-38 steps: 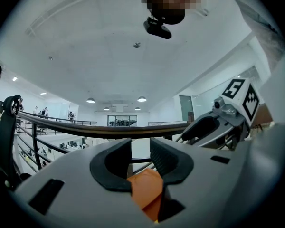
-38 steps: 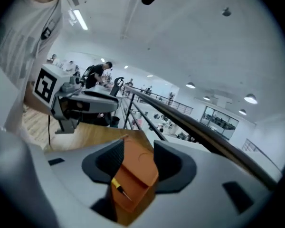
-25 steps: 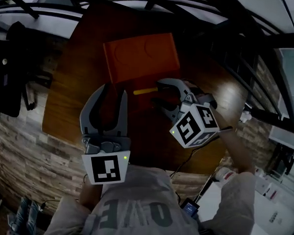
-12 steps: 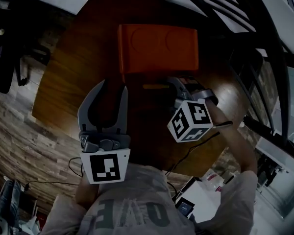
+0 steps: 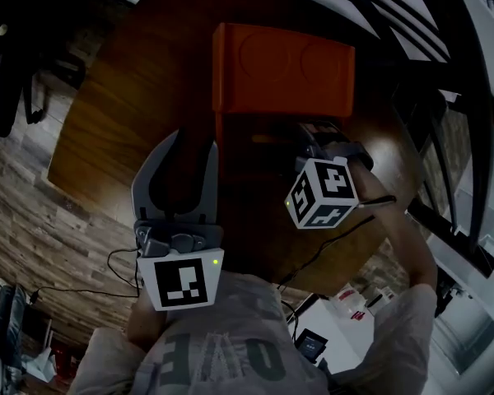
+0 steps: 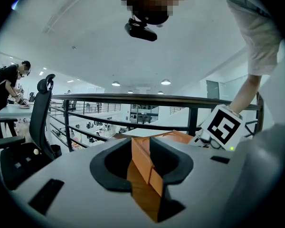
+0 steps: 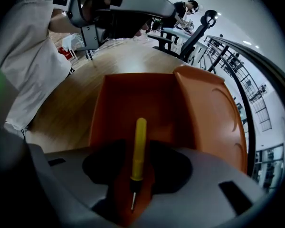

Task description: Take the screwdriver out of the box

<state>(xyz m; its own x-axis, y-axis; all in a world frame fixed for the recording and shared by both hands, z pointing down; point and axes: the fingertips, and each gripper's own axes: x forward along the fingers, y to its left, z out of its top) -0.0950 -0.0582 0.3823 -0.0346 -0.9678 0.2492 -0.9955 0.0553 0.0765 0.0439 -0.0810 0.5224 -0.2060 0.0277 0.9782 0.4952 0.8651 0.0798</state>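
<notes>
An orange box (image 5: 230, 109) stands on the wooden table (image 5: 123, 113) with its lid (image 5: 284, 68) raised at the far side. A yellow-handled screwdriver (image 7: 139, 146) lies on the box's floor (image 7: 133, 99), its thin tip pointing toward me in the right gripper view. My right gripper (image 7: 135, 189) points steeply down into the box (image 5: 313, 136). Its jaws are closing, with the screwdriver between them and a gap on both sides. My left gripper (image 5: 194, 140) is open and holds nothing. It hovers at the box's near left corner (image 6: 142, 158).
The table's edge curves close behind the grippers, with wood-plank floor (image 5: 41, 220) below. A black railing (image 6: 133, 99) runs beyond the table. An office chair (image 6: 40, 122) and a person at a desk (image 6: 9, 82) are at the far left. A cable (image 5: 123, 270) trails near my body.
The right gripper has tipped to point down and sunk into the box over the screwdriver. The left gripper has come down a little beside the box.
</notes>
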